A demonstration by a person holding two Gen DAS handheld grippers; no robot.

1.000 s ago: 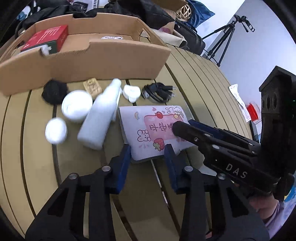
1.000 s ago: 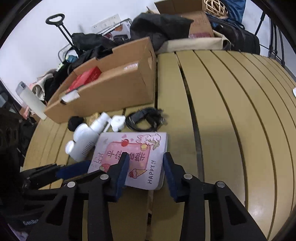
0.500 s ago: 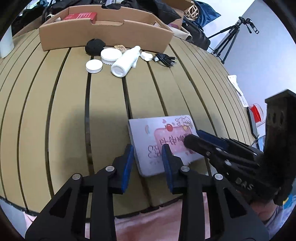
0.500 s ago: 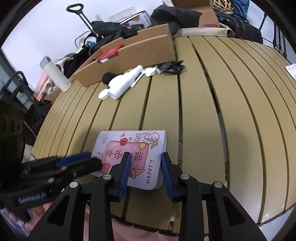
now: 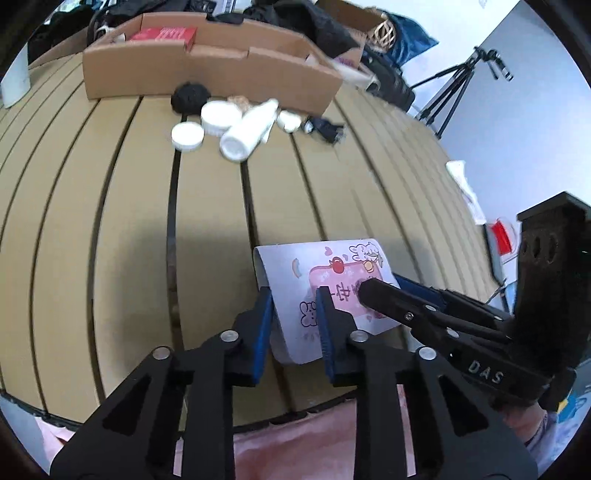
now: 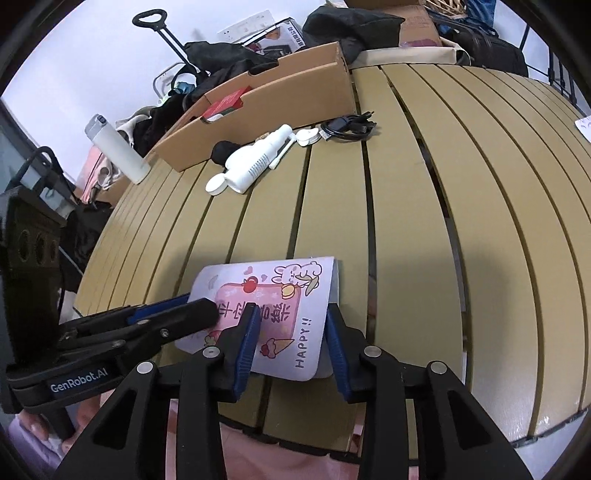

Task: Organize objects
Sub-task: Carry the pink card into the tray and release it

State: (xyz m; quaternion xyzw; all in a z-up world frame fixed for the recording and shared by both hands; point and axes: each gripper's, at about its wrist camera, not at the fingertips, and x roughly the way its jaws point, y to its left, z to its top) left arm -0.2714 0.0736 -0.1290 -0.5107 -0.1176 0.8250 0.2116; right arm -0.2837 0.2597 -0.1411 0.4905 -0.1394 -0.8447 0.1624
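In the left wrist view, the left gripper (image 5: 295, 299) is seen low over the near edge of the tan slatted surface (image 5: 129, 229). Its blue-padded fingers (image 5: 264, 314) are closing on the near left corner of a white illustrated notebook with a pink panel and cartoon rabbits (image 5: 291, 266); the corner stands between the pads, and the cover is bent up there. Whether the pads already press it cannot be told. The right gripper (image 5: 380, 286) reaches in from the right, one black finger lying over the cover and a blue pad showing behind it. At the far side of the surface a long brown cardboard tray (image 5: 207, 74) is seen, holding a red box (image 5: 166, 34). In front of it lie a white plastic bottle on its side (image 5: 249, 129), two round white lids (image 5: 187, 136), a black fuzzy ball (image 5: 190, 96) and a coiled black cable (image 5: 325, 129).

In the right wrist view, the right gripper (image 6: 291, 323) straddles the notebook's (image 6: 288, 291) near right part: the left pad rests on the printed cover, the right pad stands at the spine edge, and the fingers are partly apart. A firm hold cannot be confirmed. The left gripper (image 6: 192, 304) enters from the left onto the cover's left edge. Beyond, the bottle (image 6: 255, 162), the cable (image 6: 349, 127) and the tray (image 6: 266, 107) are seen, with a white cylindrical flask (image 6: 118, 147) standing upright near the surface's (image 6: 424, 206) left rim.
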